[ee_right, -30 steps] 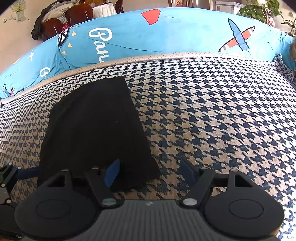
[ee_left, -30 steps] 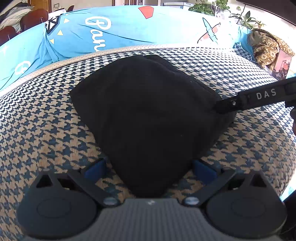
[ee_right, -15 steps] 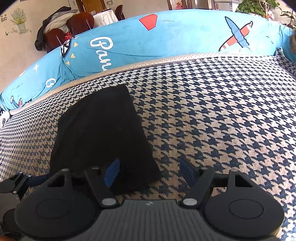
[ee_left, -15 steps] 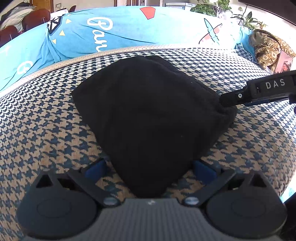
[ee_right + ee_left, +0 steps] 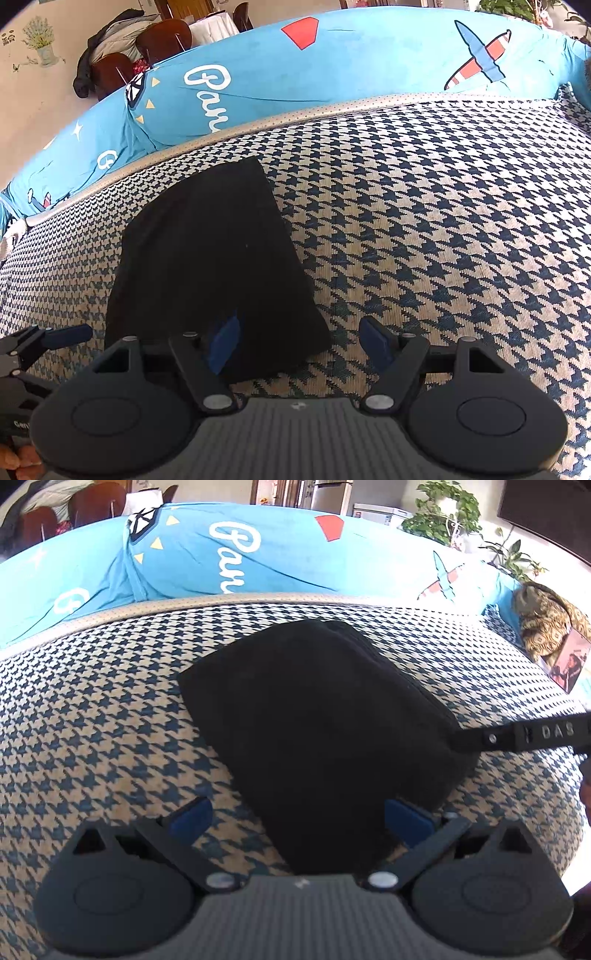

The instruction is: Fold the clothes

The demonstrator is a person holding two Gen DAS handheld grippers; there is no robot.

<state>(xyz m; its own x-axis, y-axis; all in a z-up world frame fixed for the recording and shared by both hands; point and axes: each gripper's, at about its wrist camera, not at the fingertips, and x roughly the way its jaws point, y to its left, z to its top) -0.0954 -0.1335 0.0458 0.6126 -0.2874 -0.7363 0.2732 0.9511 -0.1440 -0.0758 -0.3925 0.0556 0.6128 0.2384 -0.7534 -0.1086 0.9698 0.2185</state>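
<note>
A folded black garment (image 5: 325, 731) lay flat on the houndstooth sofa cushion (image 5: 443, 221), in front of a blue printed cover (image 5: 332, 66) draped over the backrest. The left gripper (image 5: 295, 812) hovered at the garment's near corner with its fingers (image 5: 192, 814) spread, the cloth between them but not pinched. The right gripper (image 5: 299, 345) hung at the garment's other near corner, its fingers (image 5: 375, 341) also spread, one over the cloth and one over bare cushion.
</note>
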